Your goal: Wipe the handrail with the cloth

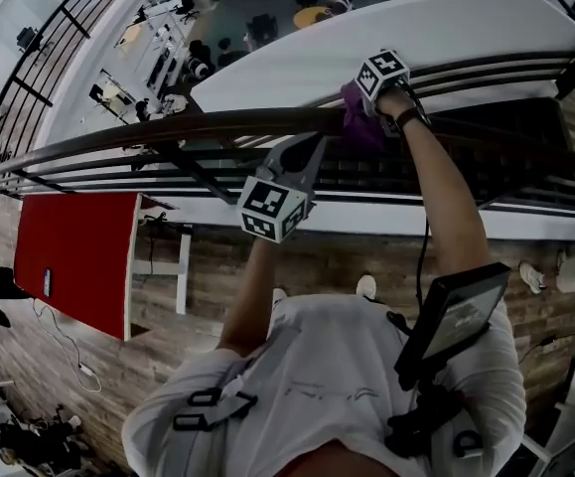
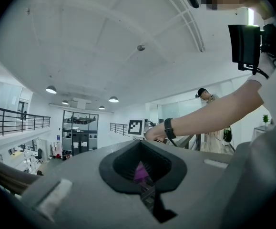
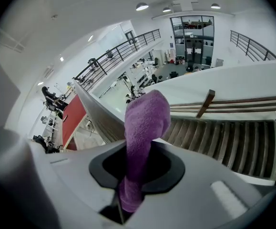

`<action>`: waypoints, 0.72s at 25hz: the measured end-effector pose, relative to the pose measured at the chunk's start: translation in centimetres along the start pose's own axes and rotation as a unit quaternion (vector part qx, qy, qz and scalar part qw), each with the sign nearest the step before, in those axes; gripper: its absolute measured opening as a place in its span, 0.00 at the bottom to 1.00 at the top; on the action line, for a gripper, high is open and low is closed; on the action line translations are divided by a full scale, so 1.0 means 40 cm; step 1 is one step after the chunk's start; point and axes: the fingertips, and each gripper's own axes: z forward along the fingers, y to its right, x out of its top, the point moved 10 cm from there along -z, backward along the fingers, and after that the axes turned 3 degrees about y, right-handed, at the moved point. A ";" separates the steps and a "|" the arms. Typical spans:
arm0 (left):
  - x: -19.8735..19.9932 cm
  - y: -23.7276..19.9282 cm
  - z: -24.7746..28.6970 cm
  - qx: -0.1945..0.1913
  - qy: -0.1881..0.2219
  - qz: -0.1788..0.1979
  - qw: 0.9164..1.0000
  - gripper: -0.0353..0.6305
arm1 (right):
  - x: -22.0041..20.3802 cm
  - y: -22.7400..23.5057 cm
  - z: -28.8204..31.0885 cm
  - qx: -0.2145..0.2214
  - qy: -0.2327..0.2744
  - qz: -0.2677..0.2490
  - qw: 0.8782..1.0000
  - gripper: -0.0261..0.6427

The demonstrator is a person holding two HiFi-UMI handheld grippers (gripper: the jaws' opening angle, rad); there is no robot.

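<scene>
A dark brown handrail (image 1: 168, 127) crosses the head view from left to right. My right gripper (image 1: 371, 102) is at the rail, shut on a purple cloth (image 1: 361, 127) that lies pressed on the rail top. In the right gripper view the cloth (image 3: 145, 123) rises out of the right gripper (image 3: 128, 199) and hangs over the rail (image 3: 97, 113). My left gripper (image 1: 312, 157) points at the rail just left of the cloth. In the left gripper view a small purple bit (image 2: 140, 171) shows deep between its jaws. Whether those jaws are closed is hidden.
Thin black bars (image 1: 486, 68) run below and beyond the rail. Far below lie a red panel (image 1: 78, 256) and a wood floor (image 1: 337, 256). Stairs (image 3: 223, 137) descend at the right. A dark screen (image 1: 456, 316) hangs on the person's chest. Another person (image 2: 207, 99) stands behind.
</scene>
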 end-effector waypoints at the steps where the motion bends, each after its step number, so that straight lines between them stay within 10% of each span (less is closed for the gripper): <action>1: -0.002 0.003 0.012 -0.005 -0.002 0.001 1.000 0.05 | -0.005 0.012 -0.006 -0.003 0.001 0.001 1.000 0.14; 18: -0.063 0.133 0.216 -0.074 -0.024 -0.012 0.997 0.05 | -0.181 0.220 -0.169 -0.055 0.055 0.008 0.997 0.14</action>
